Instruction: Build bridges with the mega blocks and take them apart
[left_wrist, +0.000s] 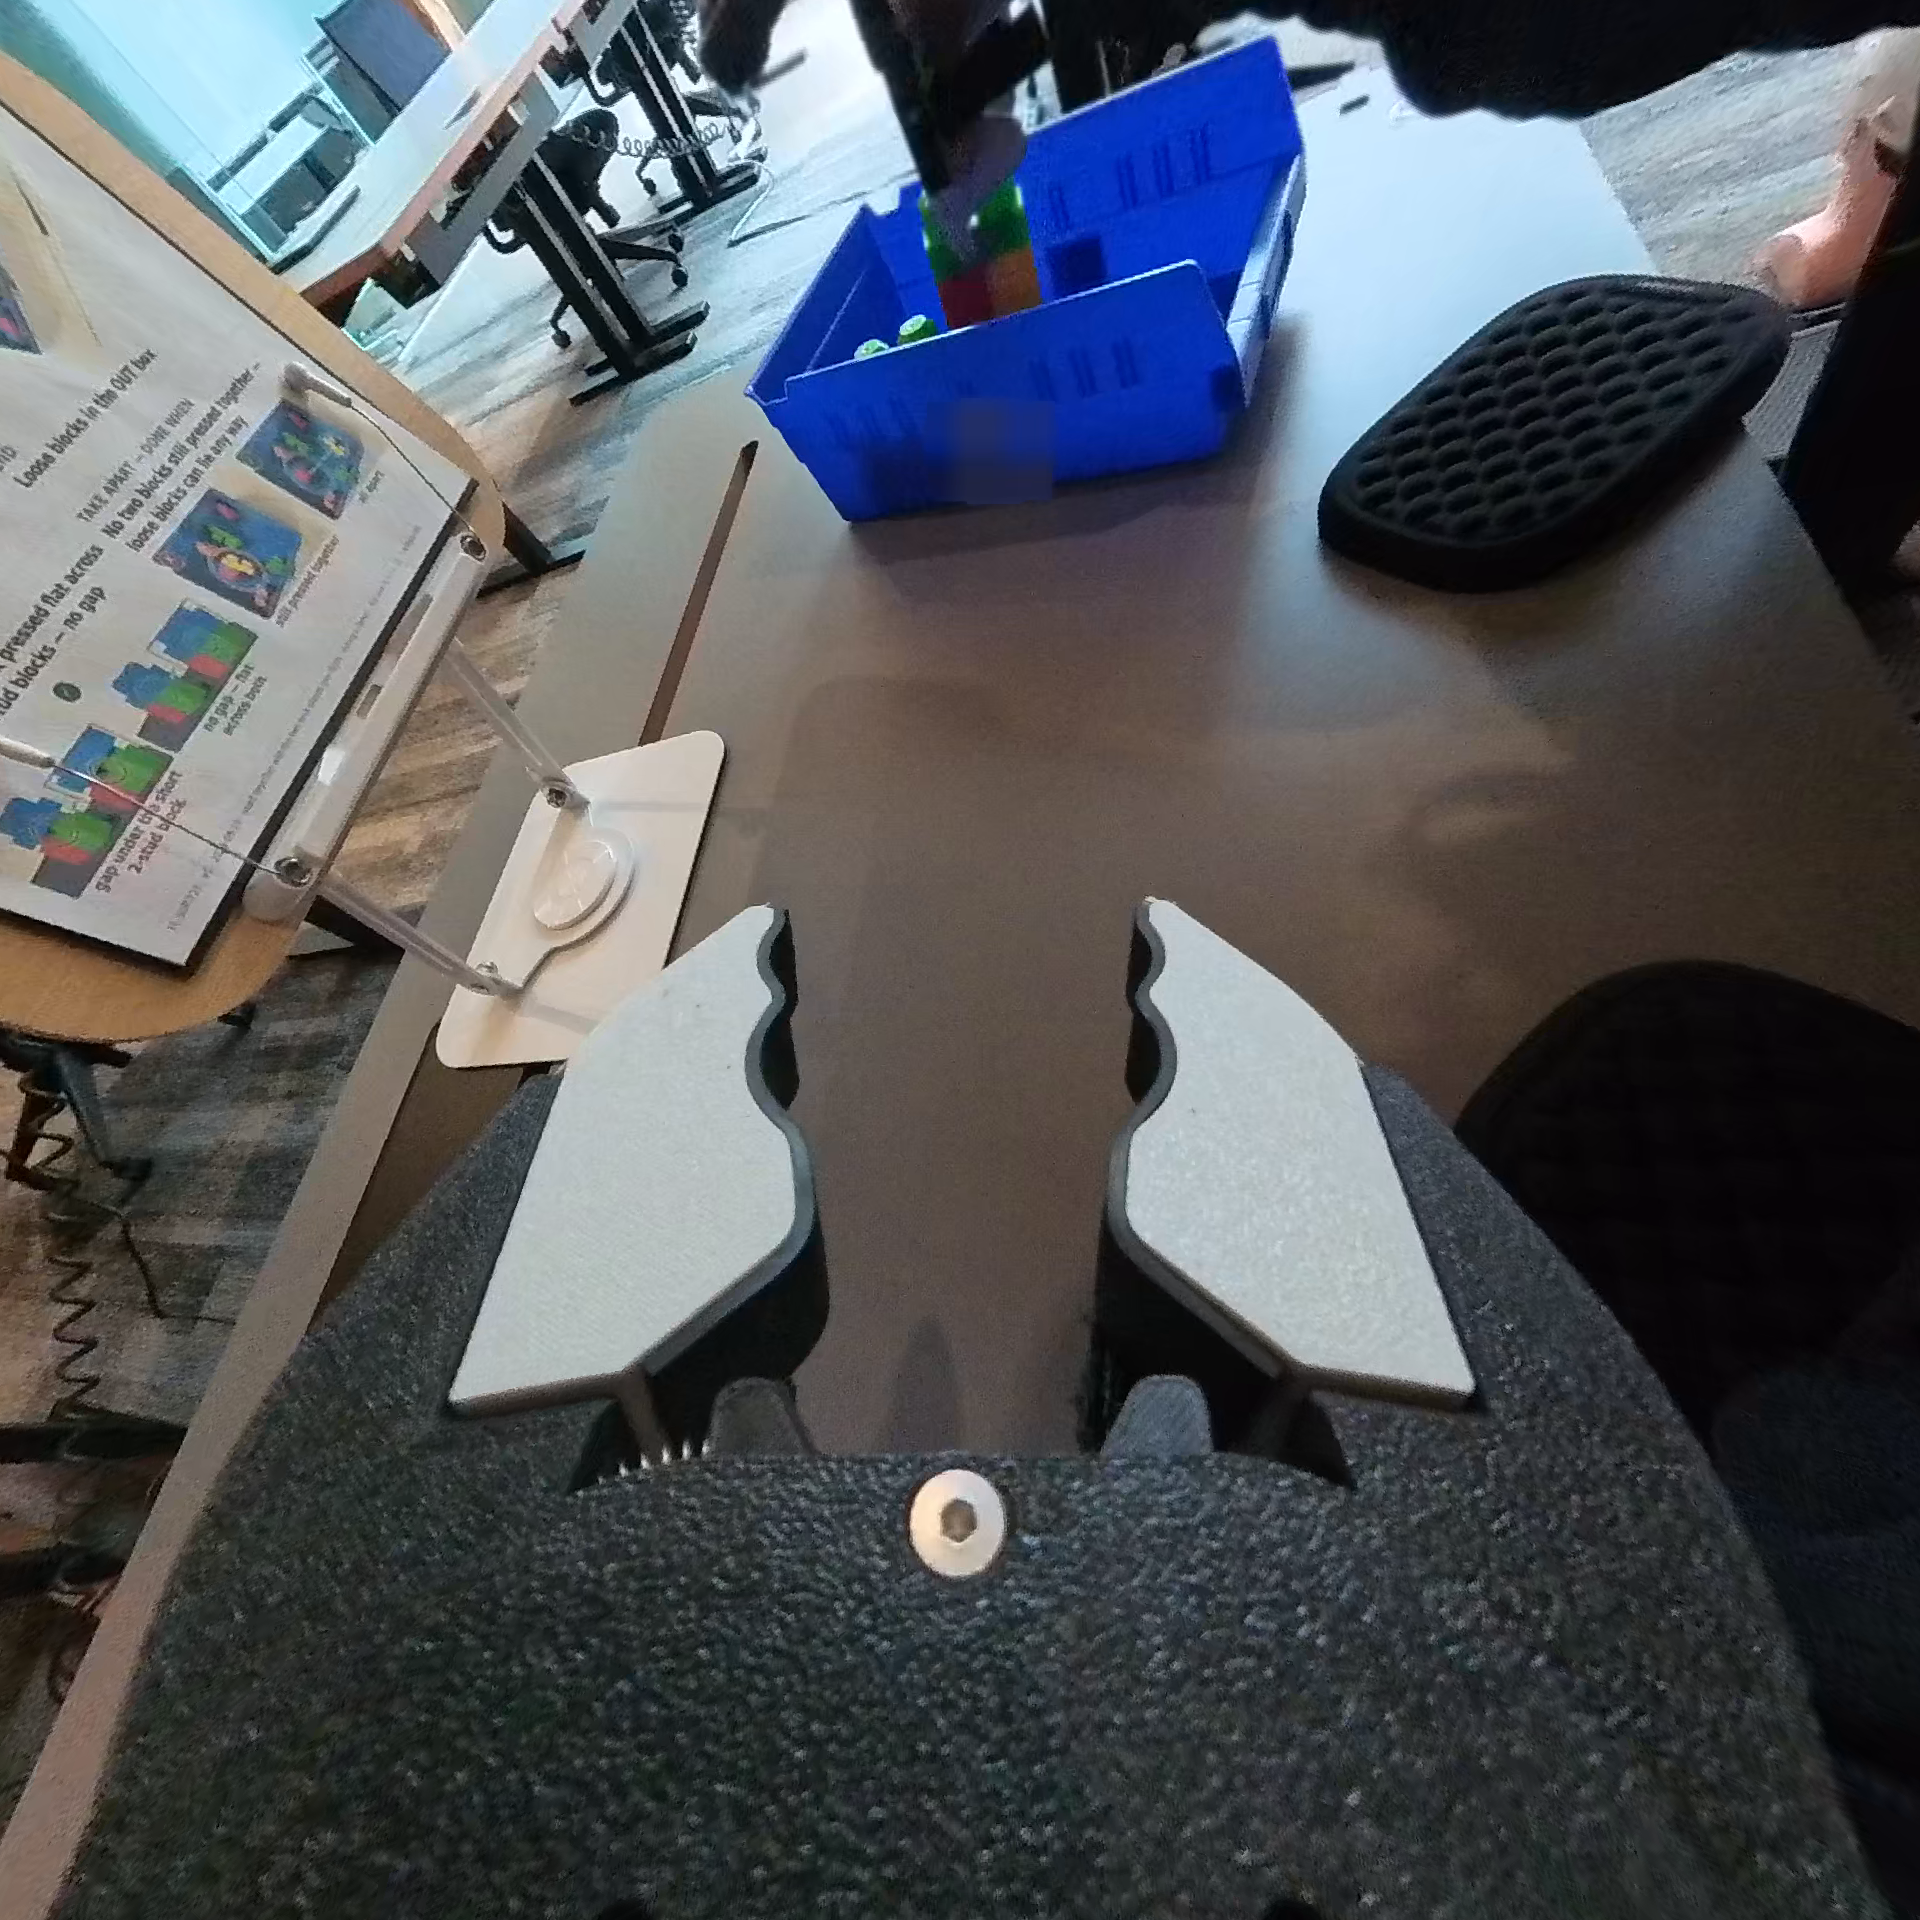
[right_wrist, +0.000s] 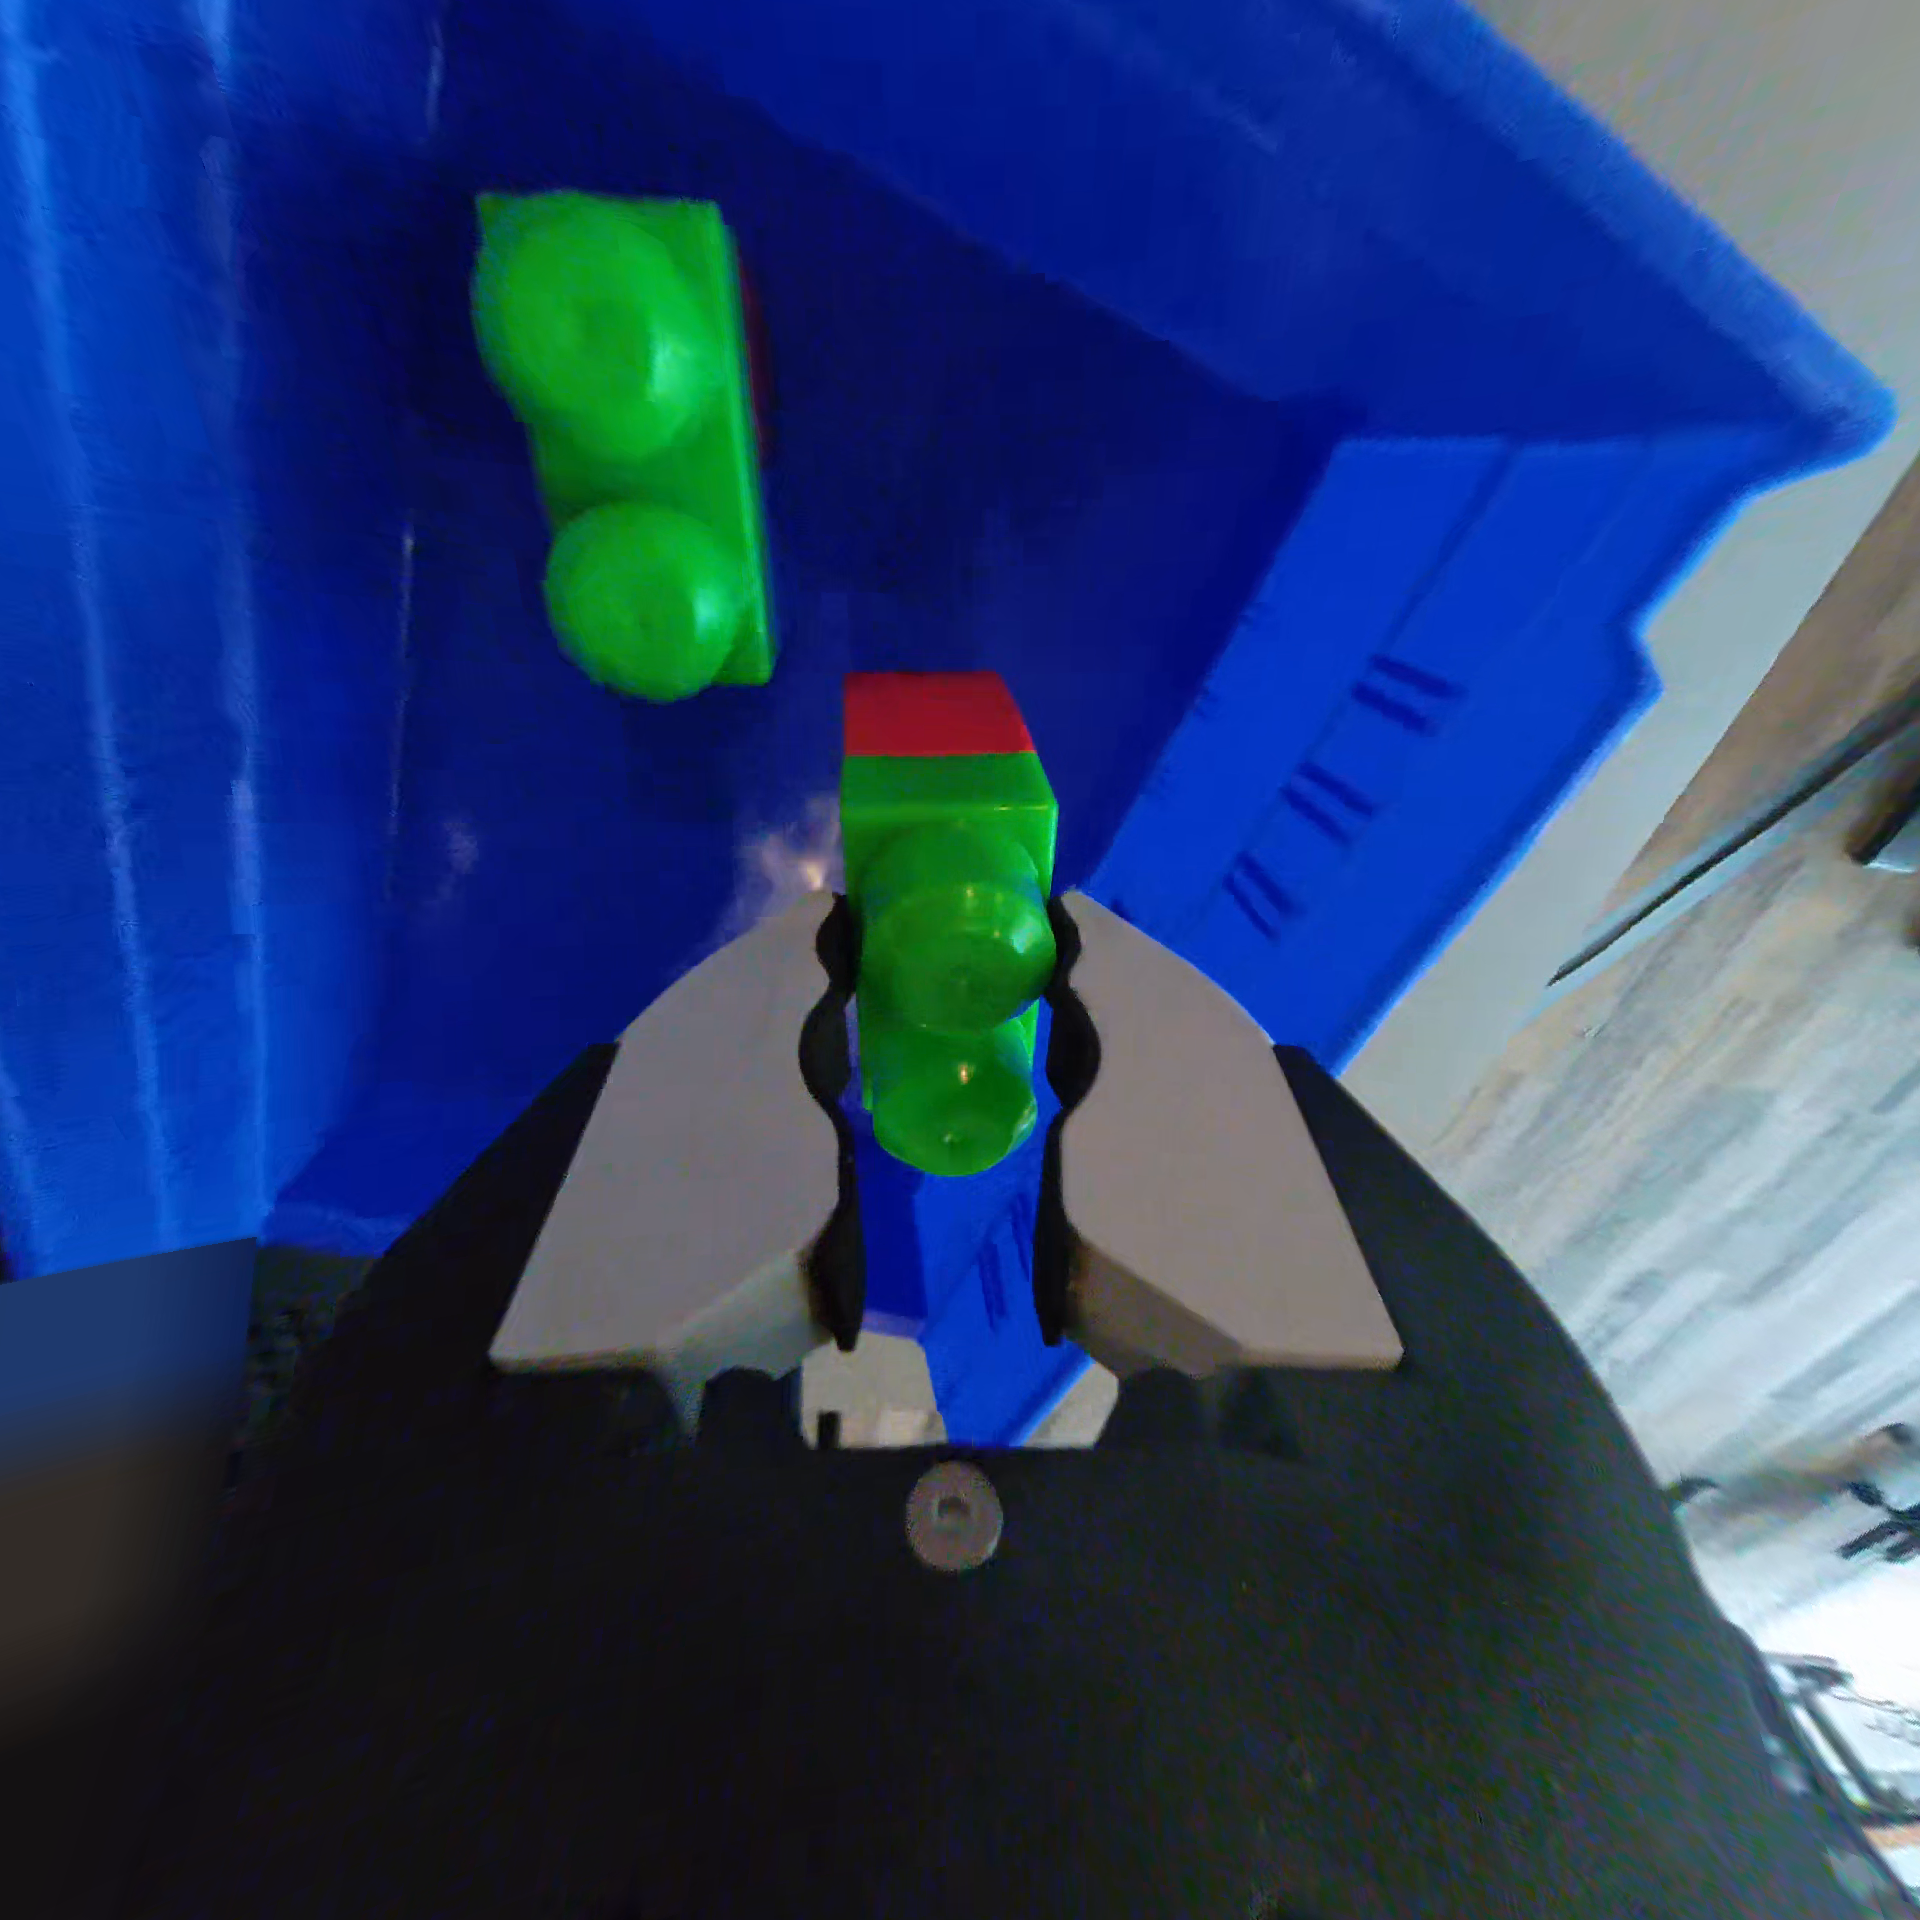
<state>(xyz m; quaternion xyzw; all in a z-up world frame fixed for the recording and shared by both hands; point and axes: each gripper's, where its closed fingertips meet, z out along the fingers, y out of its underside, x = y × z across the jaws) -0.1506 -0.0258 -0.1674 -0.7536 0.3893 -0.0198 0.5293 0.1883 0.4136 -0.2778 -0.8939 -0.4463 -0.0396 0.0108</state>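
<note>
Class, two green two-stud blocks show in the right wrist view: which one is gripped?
The green two-stud block stacked on a red block, between the right tool's fingers; the other green block lies apart.

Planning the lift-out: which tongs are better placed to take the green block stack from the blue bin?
Right. The right tongs already clamp the green block inside the blue bin; the left tongs hang open over bare table, well short of it.

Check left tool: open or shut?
Open. The left tool has its fingers spread over bare table, nothing between them.
</note>
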